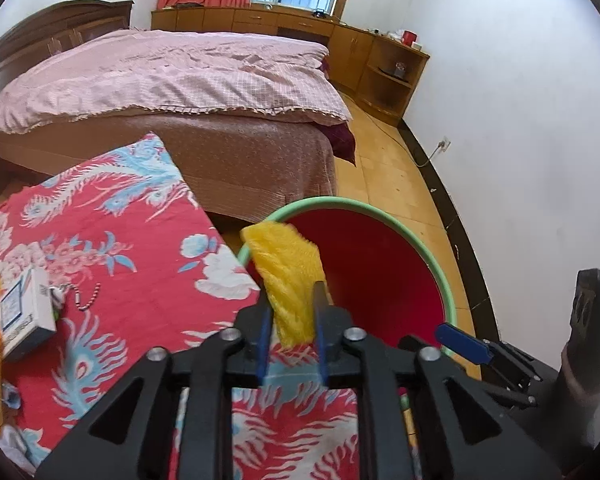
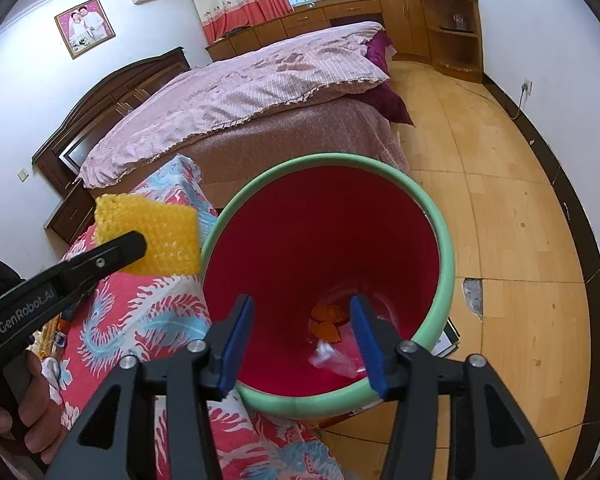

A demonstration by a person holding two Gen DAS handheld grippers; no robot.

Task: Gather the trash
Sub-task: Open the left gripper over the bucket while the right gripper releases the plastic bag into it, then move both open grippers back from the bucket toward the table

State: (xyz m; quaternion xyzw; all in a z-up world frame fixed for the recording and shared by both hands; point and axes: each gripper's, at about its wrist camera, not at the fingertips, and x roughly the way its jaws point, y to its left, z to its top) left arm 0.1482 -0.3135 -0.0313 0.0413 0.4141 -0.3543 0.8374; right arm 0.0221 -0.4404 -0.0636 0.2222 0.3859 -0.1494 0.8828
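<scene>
Foam netting, yellow and ribbed (image 1: 290,280), sits between the blue pads of the left gripper (image 1: 291,334), and everything now turns on where that piece hangs against the bin. From the left wrist view its upper end leans right up to the green rim of the red trash bin (image 1: 384,204), right at the near-left edge, while the lower end is down between the pads. Its long axis runs up and away from the gripper, tilting toward the bin mouth. The pads flank it closely, with a sliver of space showing on each side, so whether they are pressing on it I cannot tell.

From the right wrist view, the netting (image 2: 150,236) is just left of the rim and over the red phoenix-print cloth (image 2: 148,320), not yet over the opening, so a drop here could well land on the cloth or catch the rim. I judge the piece needs carrying rightward, past the rim.

Right gripper (image 2: 302,340) hovers over the bin (image 2: 440,236) with its jaws apart and nothing between them; orange scraps and a clear wrapper lie on the bottom. On the cloth, well left, a small carton (image 1: 26,312) is waiting.
</scene>
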